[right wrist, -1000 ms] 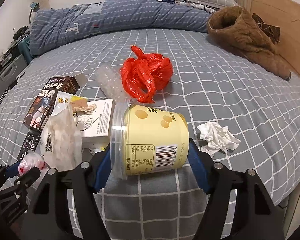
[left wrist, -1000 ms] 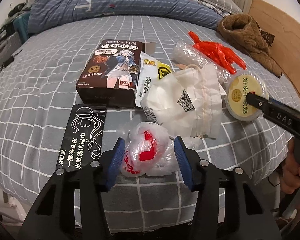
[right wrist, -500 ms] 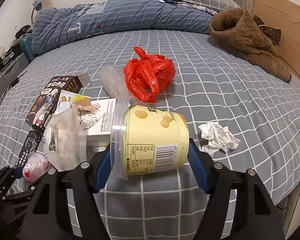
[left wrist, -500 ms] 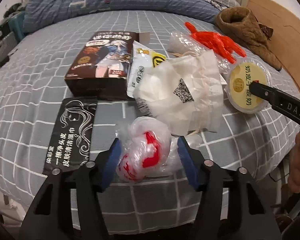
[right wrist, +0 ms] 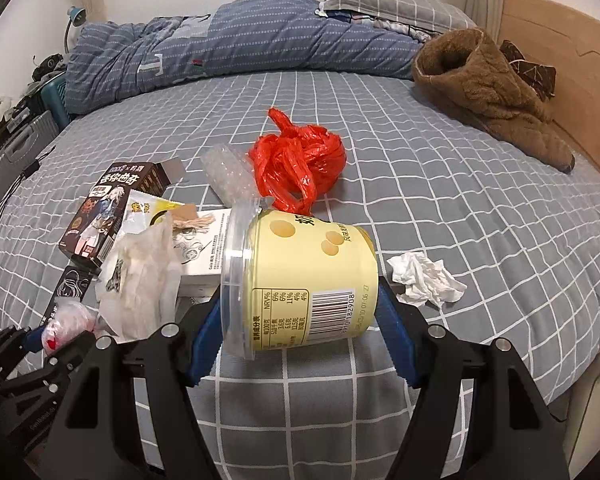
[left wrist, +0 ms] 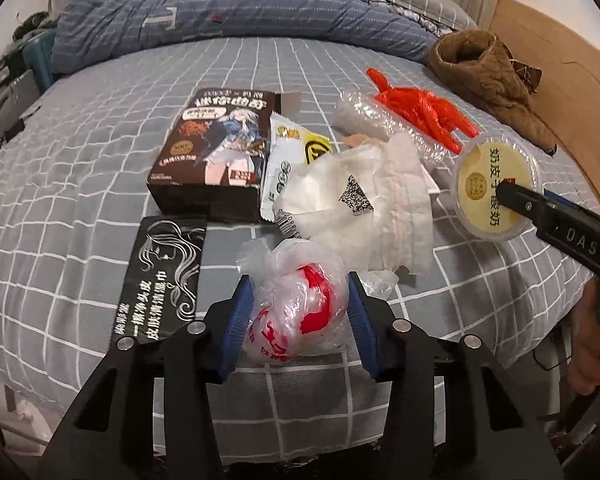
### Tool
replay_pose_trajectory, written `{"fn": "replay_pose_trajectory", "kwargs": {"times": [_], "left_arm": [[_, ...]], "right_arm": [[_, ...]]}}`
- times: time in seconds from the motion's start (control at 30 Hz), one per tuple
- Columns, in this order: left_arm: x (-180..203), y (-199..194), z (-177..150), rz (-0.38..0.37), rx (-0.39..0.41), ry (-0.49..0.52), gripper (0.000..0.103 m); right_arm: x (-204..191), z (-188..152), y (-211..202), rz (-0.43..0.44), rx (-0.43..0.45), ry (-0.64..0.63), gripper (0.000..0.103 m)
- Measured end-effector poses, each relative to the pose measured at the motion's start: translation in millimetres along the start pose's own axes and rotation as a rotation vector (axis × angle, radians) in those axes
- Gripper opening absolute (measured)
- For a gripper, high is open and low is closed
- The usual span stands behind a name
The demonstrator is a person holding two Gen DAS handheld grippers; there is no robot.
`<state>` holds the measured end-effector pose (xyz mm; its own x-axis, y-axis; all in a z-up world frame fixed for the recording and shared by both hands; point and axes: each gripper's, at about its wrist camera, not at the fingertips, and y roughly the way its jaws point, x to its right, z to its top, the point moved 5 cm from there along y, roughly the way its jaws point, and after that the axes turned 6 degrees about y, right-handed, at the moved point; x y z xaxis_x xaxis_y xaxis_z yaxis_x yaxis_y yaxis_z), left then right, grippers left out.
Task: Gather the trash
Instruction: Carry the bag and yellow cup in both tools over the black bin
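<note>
A crumpled clear plastic bag with red print (left wrist: 296, 308) lies near the front edge of the grey checked bed (left wrist: 80, 184). My left gripper (left wrist: 300, 284) has its jaws closing, and both blue pads touch the bag's sides. A yellow yoghurt tub (right wrist: 300, 276) with a clear lid lies on its side, with my right gripper (right wrist: 300, 304) shut on it. In the left wrist view the tub's lid (left wrist: 488, 184) faces me at the right. The left gripper (right wrist: 48, 340) also shows at the right wrist view's bottom left.
Around the bag lie a black wipe sachet (left wrist: 160, 280), a dark cookie box (left wrist: 216, 152), a white snack wrapper (left wrist: 292, 160) and a white paper bag (left wrist: 360, 200). Farther back are a red plastic bag (right wrist: 300, 160), bubble wrap (right wrist: 224, 172), a crumpled tissue (right wrist: 424, 280) and a brown garment (right wrist: 484, 92).
The left gripper's jaws widened a little, then drew in until both pads met the plastic bag. The right gripper kept its hold on the tub and hardly moved.
</note>
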<state>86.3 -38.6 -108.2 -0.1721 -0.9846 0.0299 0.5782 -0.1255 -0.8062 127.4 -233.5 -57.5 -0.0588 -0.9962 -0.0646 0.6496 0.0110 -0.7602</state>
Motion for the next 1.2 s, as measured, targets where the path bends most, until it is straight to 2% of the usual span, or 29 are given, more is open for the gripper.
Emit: {"fn": "replay_pose_trajectory", "kwargs": {"times": [0.43, 0.7, 1.2], "left_arm": [[-23.2, -29.6, 5.8, 0.024, 0.038, -0.015, 0.046], [-31.2, -44.2, 1.3, 0.051, 0.058, -0.015, 0.046], [-54.2, -80.0, -40.9, 0.067, 0.071, -0.057, 0.046]], "right_arm": [[-12.9, -11.5, -27.7, -0.028, 0.04, -0.031, 0.066], [-15.6, -34.4, -50.5, -0.043, 0.056, -0.038, 0.066], [-51.9, -73.0, -90.2, -0.017, 0.084, -0.076, 0.066]]}}
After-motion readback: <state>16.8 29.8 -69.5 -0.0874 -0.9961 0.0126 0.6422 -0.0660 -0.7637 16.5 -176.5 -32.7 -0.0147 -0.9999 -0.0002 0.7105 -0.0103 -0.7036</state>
